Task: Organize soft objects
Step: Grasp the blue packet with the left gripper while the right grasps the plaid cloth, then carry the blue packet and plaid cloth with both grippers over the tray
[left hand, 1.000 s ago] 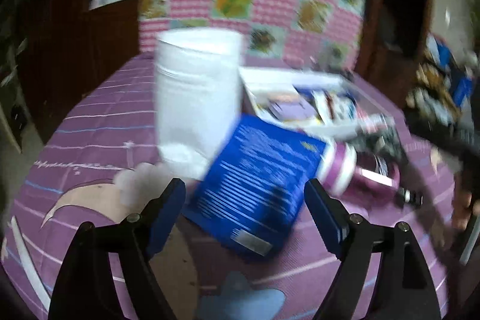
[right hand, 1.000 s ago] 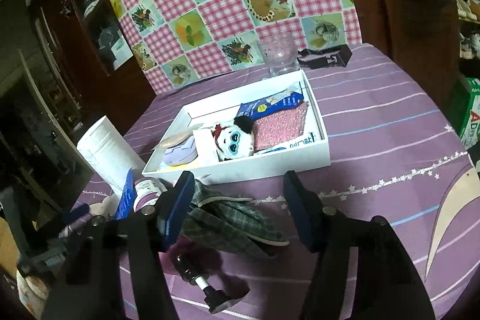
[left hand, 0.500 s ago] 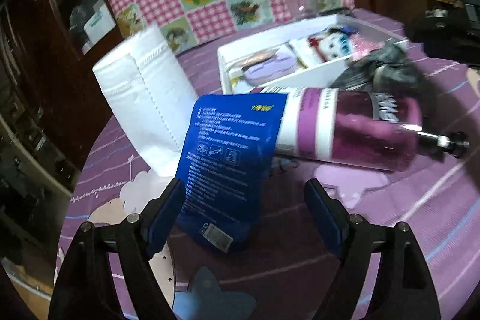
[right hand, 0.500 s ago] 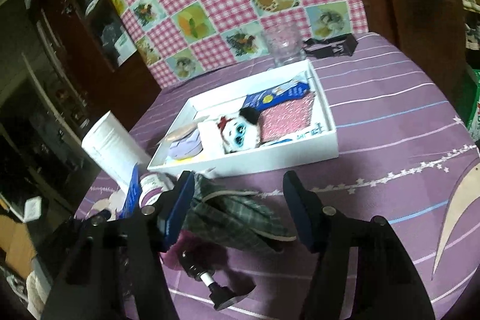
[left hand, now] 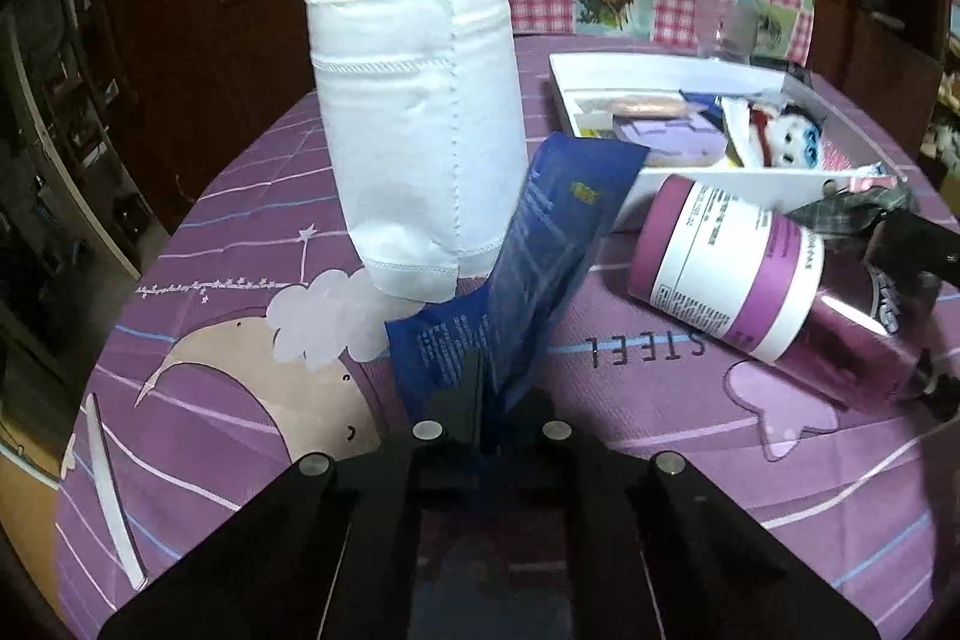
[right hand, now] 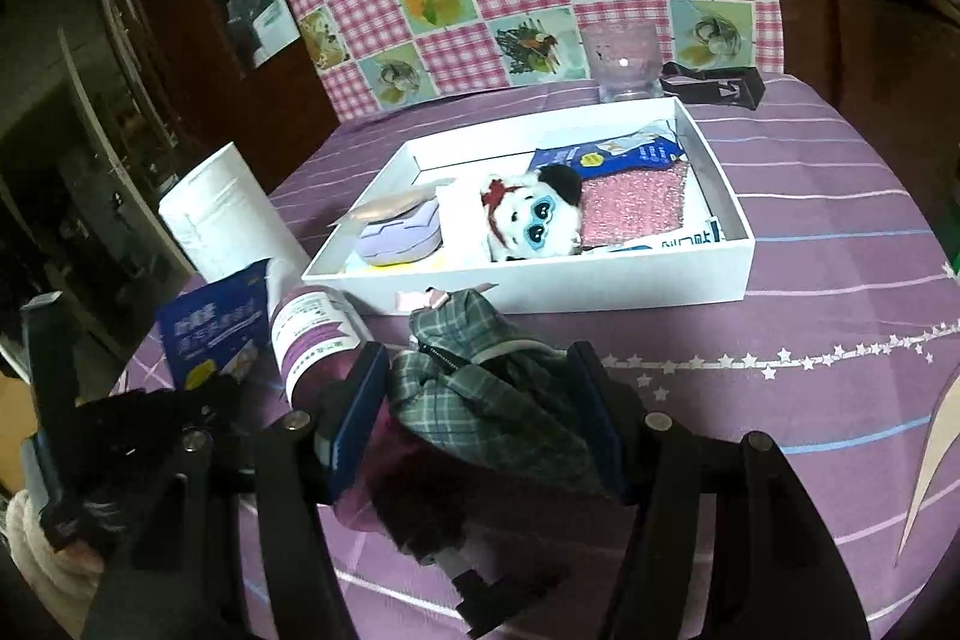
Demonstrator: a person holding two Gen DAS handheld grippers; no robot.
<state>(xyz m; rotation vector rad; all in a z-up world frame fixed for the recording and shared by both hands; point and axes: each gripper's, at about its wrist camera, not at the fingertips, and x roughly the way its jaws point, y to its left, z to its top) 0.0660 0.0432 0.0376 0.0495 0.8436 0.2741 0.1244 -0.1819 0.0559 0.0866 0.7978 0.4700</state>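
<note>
**Pouch pinched on the left, plaid cloth between the right jaws**

Left gripper (left hand: 480,388) is clenched on the lower edge of the flat dark-blue foil pouch (left hand: 540,244), its jaws pressed flat together on the foil. The pouch stands tilted up off the purple patterned tablecloth (left hand: 240,232), leaning against the upright white paper roll (left hand: 420,124). I can see white small print on the pouch, but it is too fine to read.

My right gripper (right hand: 480,418) stands apart, its blue pads either side of the crumpled green-and-grey plaid fabric pouch (right hand: 480,370); I cannot tell whether they press it. That cloth lies just in front of the white rectangular tray (right hand: 540,280), partly over the magenta cylindrical bottle with a white label (left hand: 750,274).

"STEEL" is printed on the tablecloth near the bottle, upside down from my left camera. In the tray, a card at the front edge carries blue characters I cannot make out, beside a white plush toy with blue eyes (right hand: 522,220).
</note>
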